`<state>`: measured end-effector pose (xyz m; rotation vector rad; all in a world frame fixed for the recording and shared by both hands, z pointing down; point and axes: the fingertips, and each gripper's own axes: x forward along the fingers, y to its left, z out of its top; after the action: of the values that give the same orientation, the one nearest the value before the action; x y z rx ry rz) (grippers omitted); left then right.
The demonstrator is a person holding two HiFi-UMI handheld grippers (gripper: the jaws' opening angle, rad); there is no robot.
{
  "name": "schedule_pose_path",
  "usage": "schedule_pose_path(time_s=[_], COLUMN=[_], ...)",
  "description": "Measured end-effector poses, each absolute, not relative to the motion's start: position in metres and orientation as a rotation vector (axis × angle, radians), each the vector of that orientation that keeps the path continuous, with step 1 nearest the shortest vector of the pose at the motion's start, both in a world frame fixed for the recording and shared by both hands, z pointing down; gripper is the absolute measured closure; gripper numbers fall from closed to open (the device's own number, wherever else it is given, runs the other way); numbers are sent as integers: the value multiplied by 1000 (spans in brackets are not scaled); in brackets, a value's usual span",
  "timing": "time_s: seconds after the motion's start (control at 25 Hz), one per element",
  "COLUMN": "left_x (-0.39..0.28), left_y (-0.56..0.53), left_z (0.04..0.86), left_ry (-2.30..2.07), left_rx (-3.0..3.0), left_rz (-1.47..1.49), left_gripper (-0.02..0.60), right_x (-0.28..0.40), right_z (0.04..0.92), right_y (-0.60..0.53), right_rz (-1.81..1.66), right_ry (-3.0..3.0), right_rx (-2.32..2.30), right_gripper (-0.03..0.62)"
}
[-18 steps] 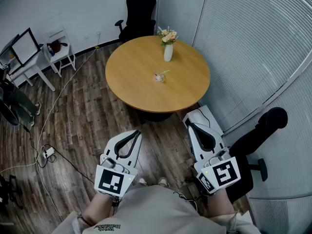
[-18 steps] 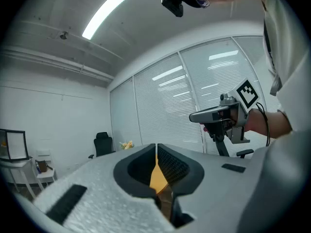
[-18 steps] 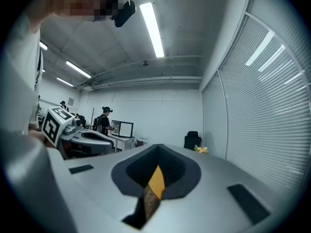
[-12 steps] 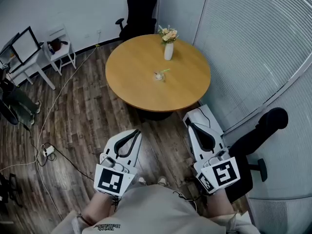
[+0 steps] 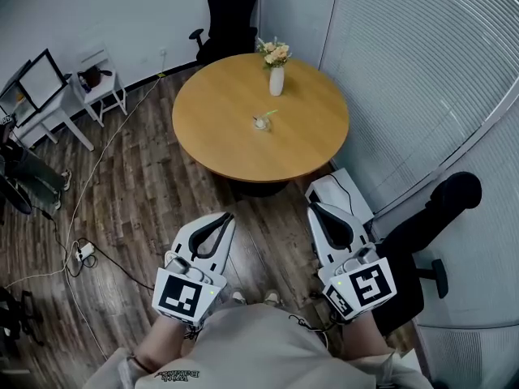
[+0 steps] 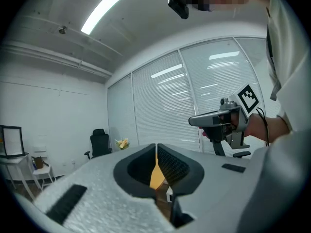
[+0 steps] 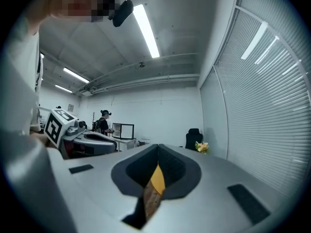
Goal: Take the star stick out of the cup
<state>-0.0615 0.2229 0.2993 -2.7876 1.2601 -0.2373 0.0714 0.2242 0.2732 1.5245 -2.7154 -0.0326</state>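
A small clear cup [image 5: 259,124] stands near the middle of the round wooden table [image 5: 219,136], with a green star stick [image 5: 268,115] leaning out of it to the right. Both grippers are held low in front of the person, well short of the table. My left gripper [image 5: 229,216] [image 6: 156,147] is shut with nothing between its jaws. My right gripper [image 5: 311,208] [image 7: 158,148] is also shut and empty. Each gripper shows in the other's view: the right gripper [image 6: 219,122], the left gripper [image 7: 83,136]. Neither gripper view shows the cup.
A white vase of flowers [image 5: 276,78] stands at the table's far edge. A black office chair [image 5: 229,16] is behind the table and another chair [image 5: 438,213] stands right of me. A white box [image 5: 345,191], floor cables [image 5: 81,252], a white chair [image 5: 101,83] and a blind-covered glass wall [image 5: 422,79] surround the spot.
The head view has shifted slightly, so the table sits a little higher and further left. Both grippers stay shut and almost still.
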Motion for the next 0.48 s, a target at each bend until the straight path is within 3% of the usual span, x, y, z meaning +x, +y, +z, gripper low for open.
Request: schedule_pose_path(time_s=[0.48], left_x=[-24], left_y=[223], left_z=[318], left_ry=[1282], left_rx=[-2788], left_rz=[-297], left_gripper=[549], right_x=[104], right_z=[297], right_y=[223], right_rz=[10], right_ry=[-2711], right_rx=[1464], right_gripper=[565])
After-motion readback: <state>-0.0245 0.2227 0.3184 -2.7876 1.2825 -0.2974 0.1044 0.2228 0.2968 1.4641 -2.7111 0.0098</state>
